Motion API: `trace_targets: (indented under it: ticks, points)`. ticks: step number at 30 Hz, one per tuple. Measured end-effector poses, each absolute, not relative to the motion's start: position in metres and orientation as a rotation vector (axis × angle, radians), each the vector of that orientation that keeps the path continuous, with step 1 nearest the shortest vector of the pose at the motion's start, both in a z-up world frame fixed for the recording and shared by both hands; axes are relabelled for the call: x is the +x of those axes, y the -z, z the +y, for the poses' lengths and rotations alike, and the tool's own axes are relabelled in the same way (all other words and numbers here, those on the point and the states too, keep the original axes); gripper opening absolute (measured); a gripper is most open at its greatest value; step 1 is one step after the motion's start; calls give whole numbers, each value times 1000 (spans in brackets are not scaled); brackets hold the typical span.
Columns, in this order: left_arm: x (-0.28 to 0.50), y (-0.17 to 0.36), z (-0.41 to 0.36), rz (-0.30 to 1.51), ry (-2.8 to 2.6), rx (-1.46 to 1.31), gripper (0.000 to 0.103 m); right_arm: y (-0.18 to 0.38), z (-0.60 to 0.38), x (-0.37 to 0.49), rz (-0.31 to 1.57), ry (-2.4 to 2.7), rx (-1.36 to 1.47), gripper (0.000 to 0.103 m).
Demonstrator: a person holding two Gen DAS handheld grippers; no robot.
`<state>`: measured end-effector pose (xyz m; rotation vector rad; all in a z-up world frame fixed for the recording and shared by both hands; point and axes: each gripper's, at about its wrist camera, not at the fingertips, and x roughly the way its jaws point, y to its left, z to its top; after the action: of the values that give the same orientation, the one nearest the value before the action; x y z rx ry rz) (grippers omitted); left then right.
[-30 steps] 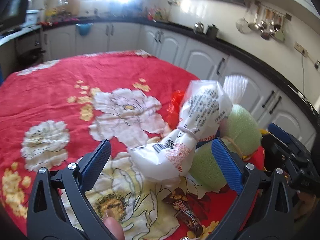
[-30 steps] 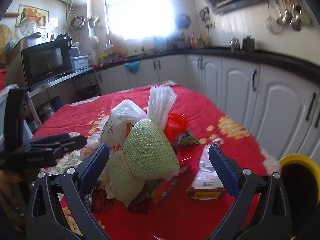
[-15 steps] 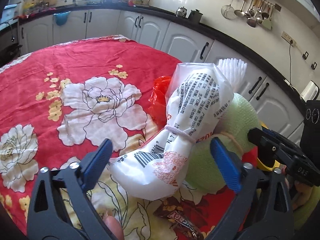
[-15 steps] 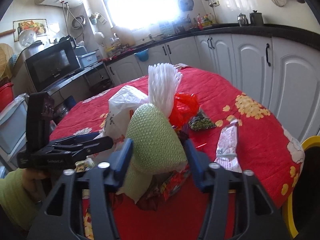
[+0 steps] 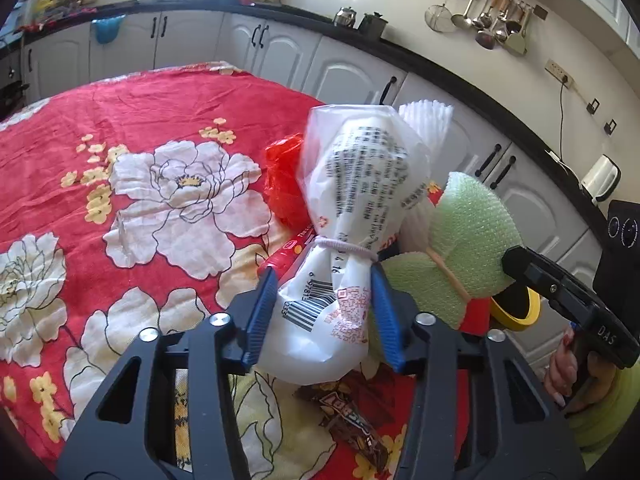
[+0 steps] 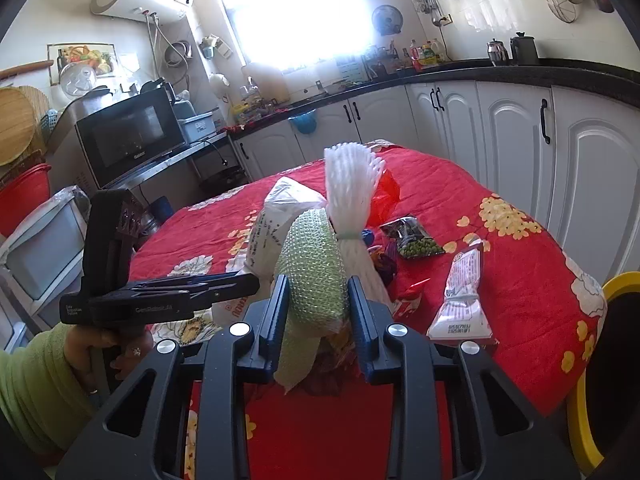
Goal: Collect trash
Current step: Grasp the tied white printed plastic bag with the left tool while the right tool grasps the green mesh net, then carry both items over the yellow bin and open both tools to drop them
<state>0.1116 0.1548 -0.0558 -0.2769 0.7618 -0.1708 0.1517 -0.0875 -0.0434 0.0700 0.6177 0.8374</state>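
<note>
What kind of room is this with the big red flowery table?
It looks like a home kitchen. A microwave sits on a side counter, ladles and a strainer hang on the wall, and white cabinets run under a dark countertop with kettles on it.

Bright daylight; window [image 6: 296, 12] blown out, glare on wall; fisheye edges curved, corners dark.

We see our right hand-held gripper [image 6: 316, 312] with its blue pads pressed on a green bubble-wrap bundle [image 6: 314, 276]. Just behind stands a tied white foam net [image 6: 352, 204] and a white printed bag [image 6: 276, 224]. Our left hand-held gripper [image 6: 236, 285] reaches toward the bag from the side, above the red floral cloth [image 6: 480, 208].
</note>
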Motion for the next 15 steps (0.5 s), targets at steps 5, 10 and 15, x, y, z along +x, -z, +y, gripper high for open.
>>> trace_targets:
  ticks: [5, 10, 15]
  points:
    - [106, 47, 145, 740, 167, -217, 22, 36, -95, 151, 599, -831, 94, 28]
    - [96, 32, 141, 693, 185, -211, 21, 25, -105, 147, 564, -825, 120, 28]
    - [87, 11, 140, 633, 189, -220, 21, 12, -118, 143, 530, -816, 146, 28]
